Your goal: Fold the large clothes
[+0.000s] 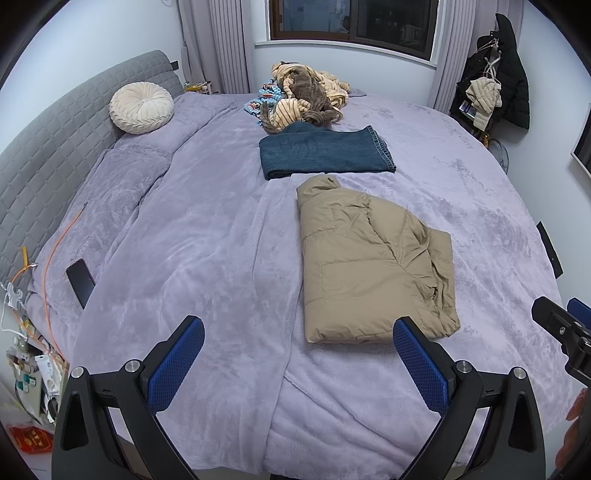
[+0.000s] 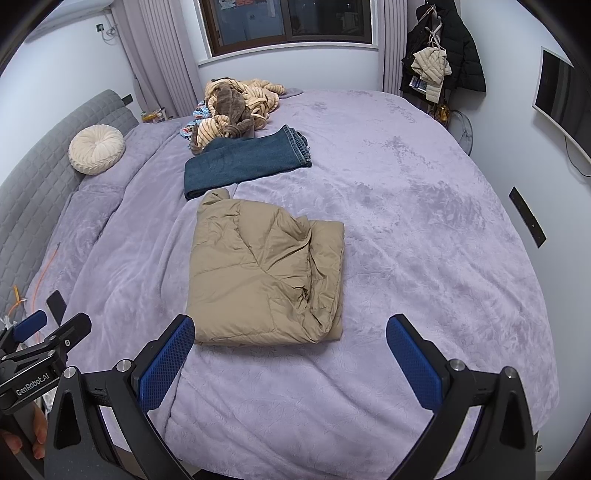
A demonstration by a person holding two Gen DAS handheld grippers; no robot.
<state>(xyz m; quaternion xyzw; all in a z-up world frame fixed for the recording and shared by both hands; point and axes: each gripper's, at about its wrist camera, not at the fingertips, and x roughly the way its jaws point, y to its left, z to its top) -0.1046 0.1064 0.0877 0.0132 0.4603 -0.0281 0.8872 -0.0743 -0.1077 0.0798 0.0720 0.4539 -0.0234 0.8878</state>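
A folded tan puffer jacket (image 1: 373,266) lies on the bed (image 1: 207,229), a little in from the near edge and just ahead of both tools, its collar end pointing toward the far edge by the window (image 1: 351,22). Just beyond it, close but apart, lie folded jeans (image 1: 325,153), and past those a heap of unfolded striped clothes (image 1: 303,96) sits near the far edge. The left hand-held gripper (image 1: 299,363) hangs over the near edge with its blue-padded fingers spread wide and nothing between them; the jacket's near hem lies just ahead of its right finger. The right hand-held gripper (image 2: 290,360) is likewise spread wide and empty, over the near edge, with the jacket's near hem just ahead of its left finger. Wide stretches of bare purple blanket lie on either side of the jacket and run to the foot edge. A round cream cushion (image 1: 142,107) leans against the grey headboard (image 1: 44,147), and a dark phone (image 1: 80,282) lies near the near corner at that end. Coats hang on a rack (image 1: 495,74) beyond the far corner at the foot.
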